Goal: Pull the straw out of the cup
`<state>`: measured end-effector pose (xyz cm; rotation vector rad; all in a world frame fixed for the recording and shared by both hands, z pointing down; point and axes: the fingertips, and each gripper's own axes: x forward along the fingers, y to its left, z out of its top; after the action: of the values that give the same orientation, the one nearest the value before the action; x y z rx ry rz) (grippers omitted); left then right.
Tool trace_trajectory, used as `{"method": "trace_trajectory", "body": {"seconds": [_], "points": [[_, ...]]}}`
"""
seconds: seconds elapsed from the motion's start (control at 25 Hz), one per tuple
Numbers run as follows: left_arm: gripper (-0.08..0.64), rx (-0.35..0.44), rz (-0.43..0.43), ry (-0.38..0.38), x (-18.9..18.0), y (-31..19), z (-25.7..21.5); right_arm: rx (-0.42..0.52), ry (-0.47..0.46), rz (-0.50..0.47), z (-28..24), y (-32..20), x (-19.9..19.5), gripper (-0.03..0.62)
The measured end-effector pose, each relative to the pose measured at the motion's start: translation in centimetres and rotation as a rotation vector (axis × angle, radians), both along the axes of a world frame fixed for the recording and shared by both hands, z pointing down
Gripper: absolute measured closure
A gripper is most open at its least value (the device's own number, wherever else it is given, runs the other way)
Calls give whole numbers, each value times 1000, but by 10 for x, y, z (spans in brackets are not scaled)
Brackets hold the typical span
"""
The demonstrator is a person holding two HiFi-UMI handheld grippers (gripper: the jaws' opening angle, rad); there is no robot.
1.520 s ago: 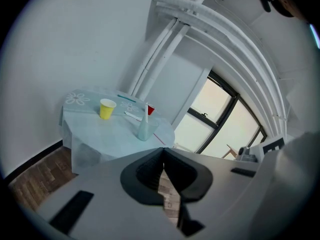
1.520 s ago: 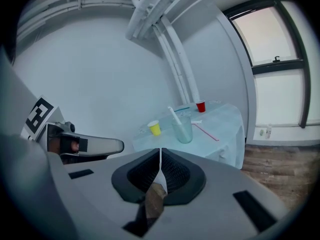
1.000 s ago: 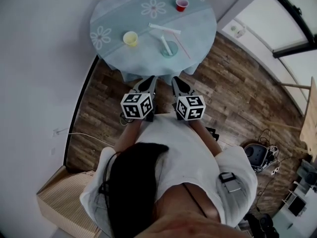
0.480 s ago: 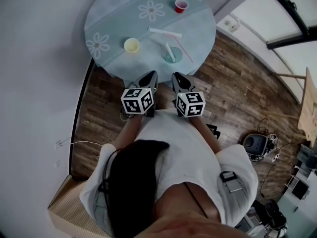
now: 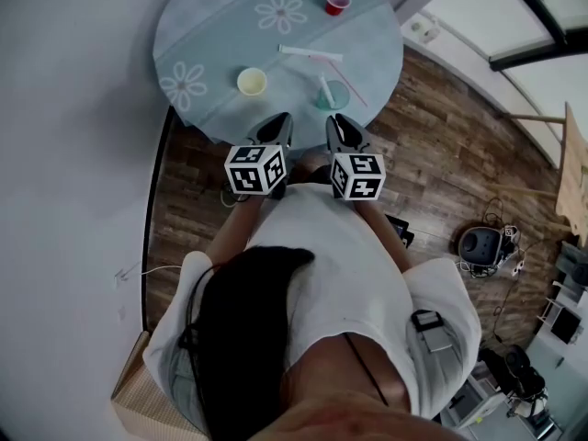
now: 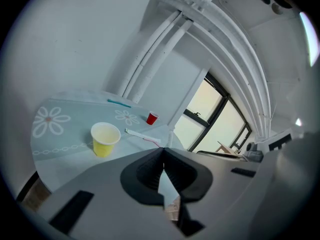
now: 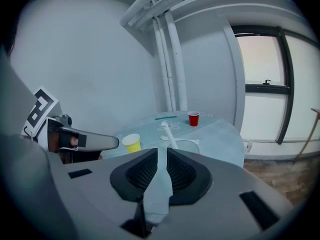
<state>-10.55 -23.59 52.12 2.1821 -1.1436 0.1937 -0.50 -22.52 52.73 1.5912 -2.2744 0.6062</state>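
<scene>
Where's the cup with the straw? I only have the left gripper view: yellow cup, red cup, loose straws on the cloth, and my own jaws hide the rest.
Observer: The right gripper view has it: a clear cup with a white straw leaning in it, just past the right gripper.
Operator: Which side of the yellow cup?
Observer: In the head view it stands to the right of the yellow cup, near the person's edge of the table.
Operator: Right gripper carrying anything?
Observer: No, its jaws are together with nothing between them.
</scene>
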Motion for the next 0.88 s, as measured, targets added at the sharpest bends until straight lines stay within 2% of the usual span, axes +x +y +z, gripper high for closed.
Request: {"method": "trace_trajectory", "body": {"seconds": [0.12, 0.24, 0.56, 0.88], "points": [[551, 22, 10, -7, -5, -7, -4, 16, 11, 31, -3, -7, -1, 545], [551, 19, 35, -14, -9, -9, -3, 16, 6, 40, -3, -10, -6, 456], [551, 30, 44, -9, -14, -24, -5, 45, 46, 50, -10, -32, -7, 454], [551, 41, -35, -7, -32, -42, -5, 39, 103, 11, -4, -60, -6, 451]]}}
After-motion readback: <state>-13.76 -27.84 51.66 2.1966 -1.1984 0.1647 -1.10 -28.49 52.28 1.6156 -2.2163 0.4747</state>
